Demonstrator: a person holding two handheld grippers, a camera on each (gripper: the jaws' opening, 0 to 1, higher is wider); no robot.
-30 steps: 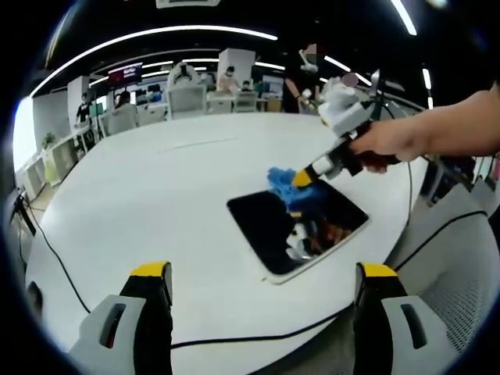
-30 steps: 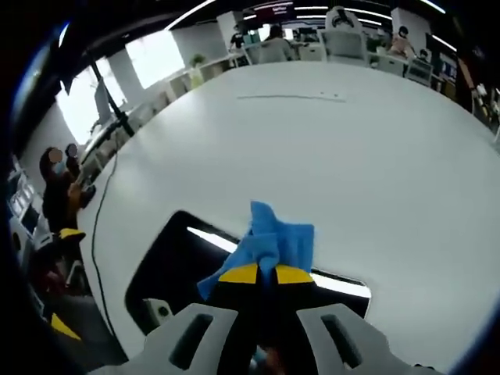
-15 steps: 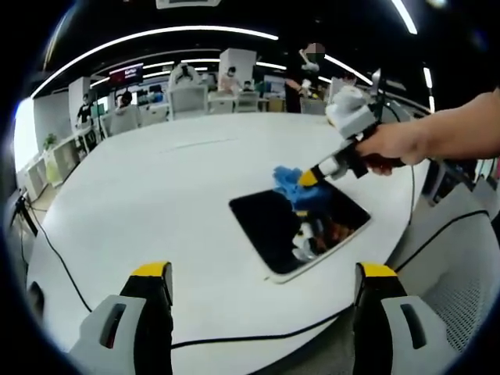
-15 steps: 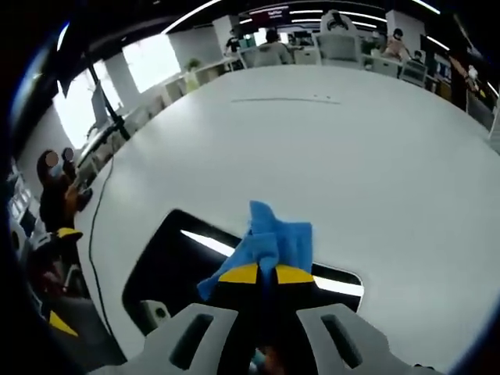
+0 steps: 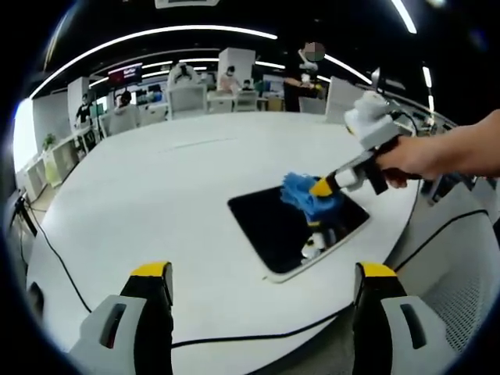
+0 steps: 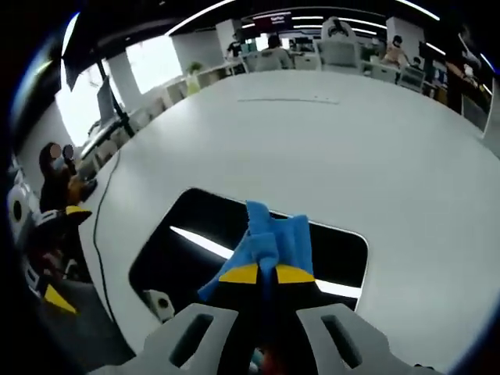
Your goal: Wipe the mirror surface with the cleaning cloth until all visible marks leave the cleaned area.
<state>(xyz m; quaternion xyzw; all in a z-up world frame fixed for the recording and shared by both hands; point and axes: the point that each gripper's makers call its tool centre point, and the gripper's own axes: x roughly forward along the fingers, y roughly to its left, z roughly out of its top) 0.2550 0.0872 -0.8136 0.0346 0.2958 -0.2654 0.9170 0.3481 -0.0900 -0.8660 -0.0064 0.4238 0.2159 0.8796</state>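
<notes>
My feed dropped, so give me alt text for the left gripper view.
The right claw, in a person's hand, presses a blue cloth onto a dark mirror lying on a white table. The left claw is open in the foreground.

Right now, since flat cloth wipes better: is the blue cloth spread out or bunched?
Bunched. The right gripper pinches the cleaning cloth into a crumpled wad that sits on the mirror, not spread flat.
</notes>
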